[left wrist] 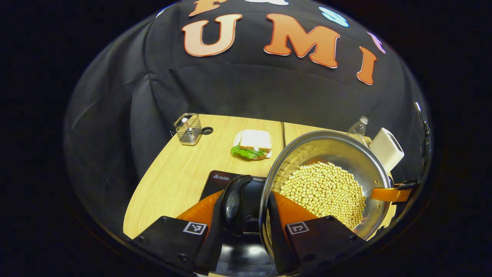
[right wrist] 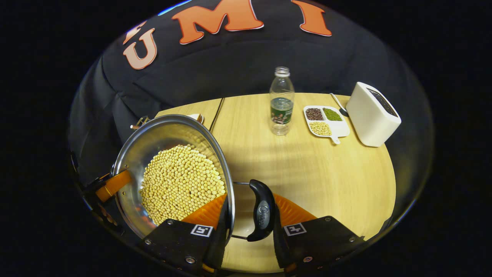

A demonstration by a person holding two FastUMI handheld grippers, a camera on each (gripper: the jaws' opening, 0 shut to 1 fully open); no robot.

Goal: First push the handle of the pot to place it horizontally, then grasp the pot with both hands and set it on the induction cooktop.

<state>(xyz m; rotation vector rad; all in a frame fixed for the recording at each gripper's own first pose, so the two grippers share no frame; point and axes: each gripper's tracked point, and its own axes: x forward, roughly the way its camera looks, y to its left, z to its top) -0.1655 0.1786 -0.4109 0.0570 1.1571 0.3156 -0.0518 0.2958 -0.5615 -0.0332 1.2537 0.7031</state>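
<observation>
Left gripper view: sandwich [left wrist: 252, 145], induction cooktop [left wrist: 219, 181].
Right gripper view: water bottle [right wrist: 281, 102], bean tray [right wrist: 325, 120].
Left gripper [left wrist: 243, 227]: clamps pot [left wrist: 326, 184] handle.
Right gripper [right wrist: 249, 229]: clamps opposite handle.

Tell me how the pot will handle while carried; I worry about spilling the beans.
Probably heavy for its size: the steel pot holds a deep heap of soybeans. The loose round beans will likely roll to the low side if it tilts, and no lid covers them. The left hand-held gripper and right hand-held gripper each straddle a side handle and the rim, so level carrying seems feasible.
</observation>
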